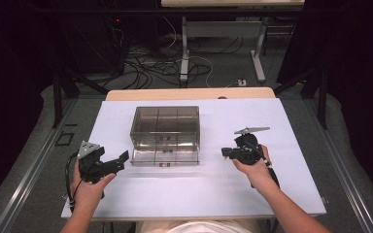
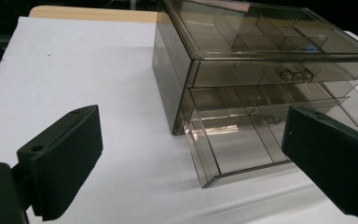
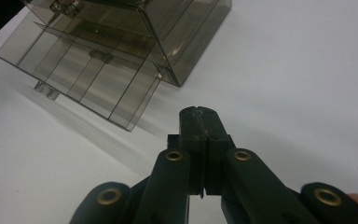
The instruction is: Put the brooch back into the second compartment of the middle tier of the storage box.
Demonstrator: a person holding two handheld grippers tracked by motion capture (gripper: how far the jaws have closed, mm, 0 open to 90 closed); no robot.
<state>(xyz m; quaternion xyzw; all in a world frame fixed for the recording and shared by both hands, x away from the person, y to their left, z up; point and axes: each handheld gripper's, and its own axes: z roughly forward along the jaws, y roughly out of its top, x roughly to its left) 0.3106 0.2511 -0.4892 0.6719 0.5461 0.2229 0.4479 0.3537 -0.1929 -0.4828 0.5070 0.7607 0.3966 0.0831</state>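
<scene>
The drawer unit [image 1: 165,128], a smoked clear plastic box with two stacked drawers, stands on the white counter [image 1: 272,121] between the two grippers. Its lower drawer [image 1: 164,157] is pulled well out toward the person; the upper drawer [image 2: 279,72] sits flush in the housing, its small handle [image 2: 297,73] showing at the front. Both drawers appear to be empty.

The left gripper [image 1: 121,160] is held off the unit's left front corner, its fingers [image 2: 63,161] standing wide apart with nothing between them; the open drawer lies just ahead of them and slightly toward the right finger. The right gripper [image 1: 226,153] is held off the unit's right side, its fingers [image 3: 200,126] pressed together on nothing, the drawer's near corner ahead and to their left, clearly apart.

Judgement: the lower drawer is open and neither gripper is in contact with it. Whether the work is opening or closing cannot be told; either the upper drawer remains to be pulled or the lower remains to be pushed home.
</scene>
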